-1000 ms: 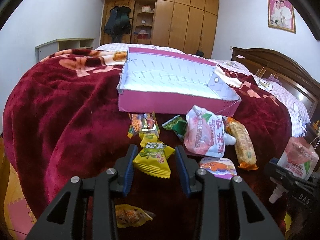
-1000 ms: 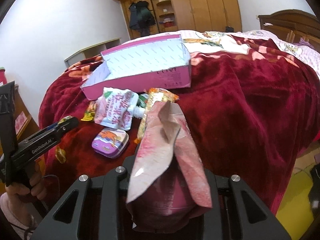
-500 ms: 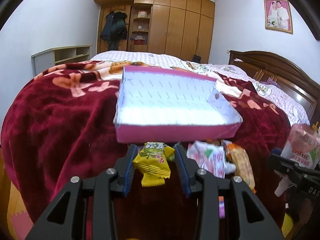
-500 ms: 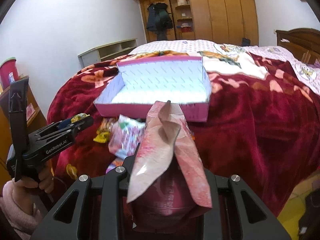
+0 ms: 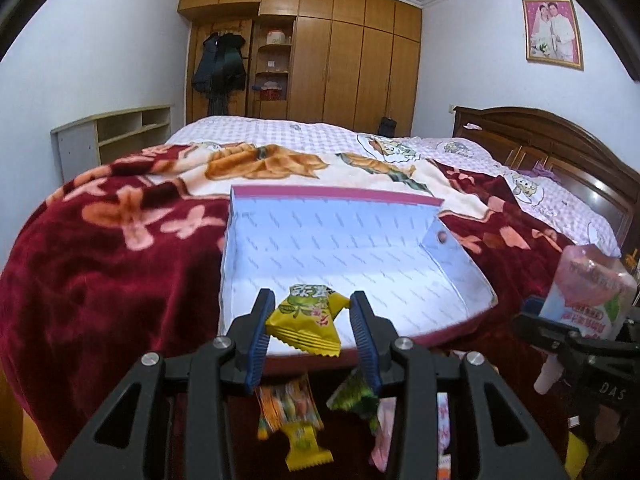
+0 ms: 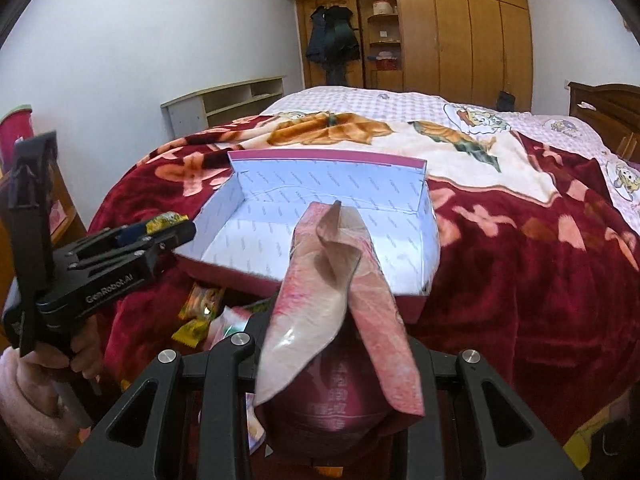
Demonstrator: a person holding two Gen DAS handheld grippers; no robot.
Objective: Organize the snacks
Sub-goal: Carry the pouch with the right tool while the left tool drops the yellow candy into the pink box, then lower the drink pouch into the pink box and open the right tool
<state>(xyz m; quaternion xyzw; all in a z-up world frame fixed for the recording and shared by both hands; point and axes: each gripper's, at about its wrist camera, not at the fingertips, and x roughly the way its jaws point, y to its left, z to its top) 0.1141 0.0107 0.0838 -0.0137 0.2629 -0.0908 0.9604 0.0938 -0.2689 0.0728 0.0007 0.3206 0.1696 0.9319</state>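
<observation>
Left claw (image 5: pixel 310 320) clamped on a yellow packet (image 5: pixel 306 320), crimped ends, green print, held over the near edge of the box (image 5: pixel 340 248). Right claw (image 6: pixel 328 344) closed on a pink spouted pouch (image 6: pixel 336 320), folded top forward, above the box's near wall. Box: pink outside, white inside, on the bed's red blanket (image 5: pixel 100 272); loose snacks (image 5: pixel 296 412) lie before it.

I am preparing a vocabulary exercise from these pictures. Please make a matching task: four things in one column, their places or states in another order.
Things:
1. yellow snack packet
2. pink spouted pouch
3. pink box
4. orange packet

States:
a. lying on the red blanket below the box
b. held by the right gripper
c. open, nothing inside
d. held by the left gripper

Pairs: 1-d, 2-b, 3-c, 4-a
</observation>
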